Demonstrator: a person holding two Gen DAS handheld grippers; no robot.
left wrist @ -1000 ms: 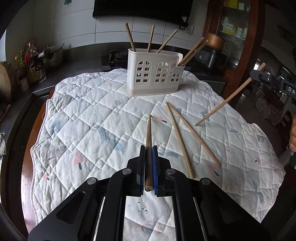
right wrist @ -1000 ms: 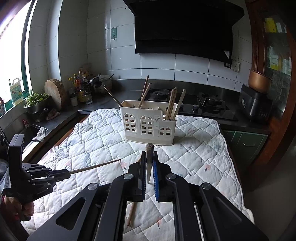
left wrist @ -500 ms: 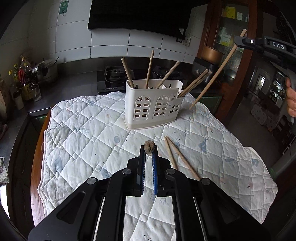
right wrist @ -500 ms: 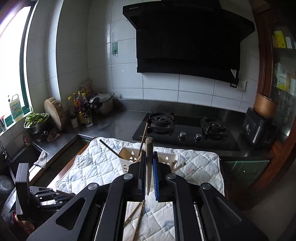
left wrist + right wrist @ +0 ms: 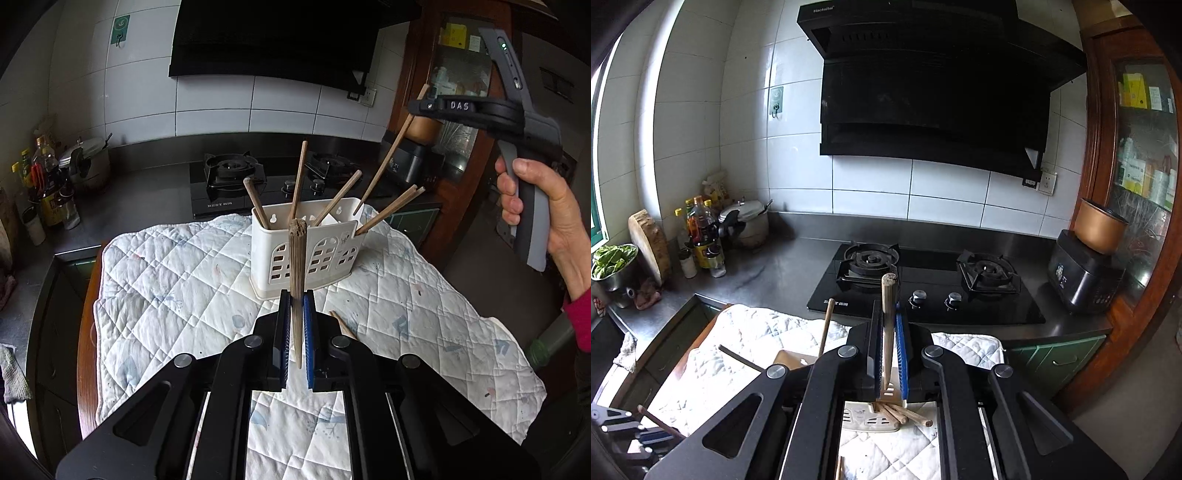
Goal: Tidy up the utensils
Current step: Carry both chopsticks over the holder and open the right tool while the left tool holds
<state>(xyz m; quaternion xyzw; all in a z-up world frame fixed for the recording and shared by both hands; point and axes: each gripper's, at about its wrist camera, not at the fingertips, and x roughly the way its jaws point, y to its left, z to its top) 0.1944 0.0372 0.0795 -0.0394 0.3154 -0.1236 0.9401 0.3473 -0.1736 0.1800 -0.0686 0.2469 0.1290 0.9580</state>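
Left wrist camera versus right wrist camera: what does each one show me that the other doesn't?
Left wrist only: the right gripper from outside, lowering its chopstick tip-first into the white holder; the holder's arched front; loose chopsticks on the quilted cloth.

Right wrist only: the window-side greens bowl, both stove knobs.

Both: each gripper shut on a chopstick, holder, cloth, stove, hood.

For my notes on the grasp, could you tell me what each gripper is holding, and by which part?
Each holds one chopstick. The left gripper pinches its chopstick near the thin end. The right gripper grips its chopstick close to the thick top end.
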